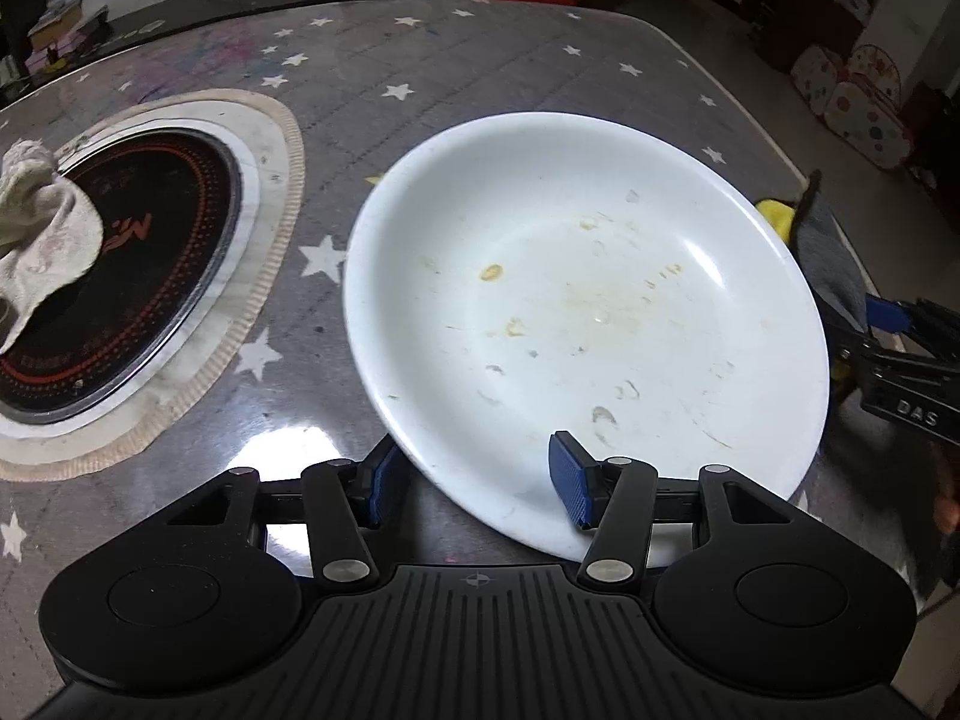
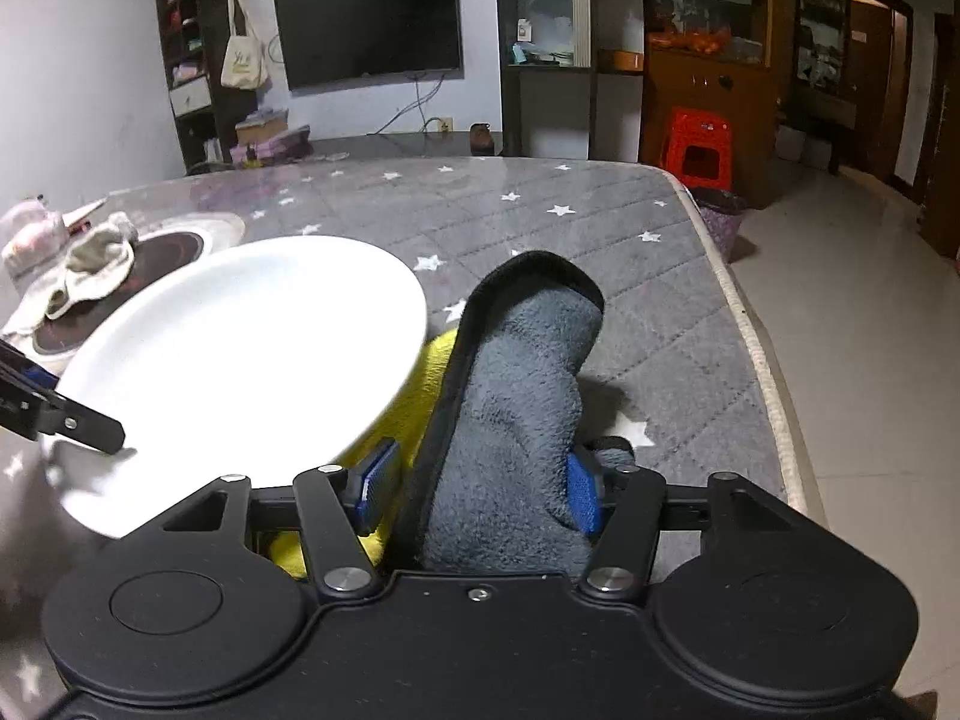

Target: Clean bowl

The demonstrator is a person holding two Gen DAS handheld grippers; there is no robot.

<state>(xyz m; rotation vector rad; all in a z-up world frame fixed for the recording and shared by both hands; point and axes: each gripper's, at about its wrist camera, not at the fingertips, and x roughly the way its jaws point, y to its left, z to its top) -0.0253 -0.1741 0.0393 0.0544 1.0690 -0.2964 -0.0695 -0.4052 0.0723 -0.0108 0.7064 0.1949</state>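
A white shallow bowl (image 1: 600, 300), smeared with yellowish food marks, is tilted above the star-patterned table. My left gripper (image 1: 477, 468) is shut on its near rim, with one pad under the rim and the other inside the bowl. In the right wrist view the bowl (image 2: 240, 360) fills the left side and a left finger (image 2: 66, 420) shows at its edge. A grey-and-yellow cloth (image 2: 522, 372) stands between the jaws of my right gripper (image 2: 480, 474), which are open and loose around it. The cloth (image 1: 831, 258) rises just past the bowl's right rim, above the right gripper (image 1: 900, 348).
A round black induction hob (image 1: 120, 258) is set in the table at the left, with a crumpled whitish rag (image 1: 42, 222) lying on it. The table edge (image 2: 750, 330) runs close on the right, with bare floor and a red stool (image 2: 699, 144) beyond.
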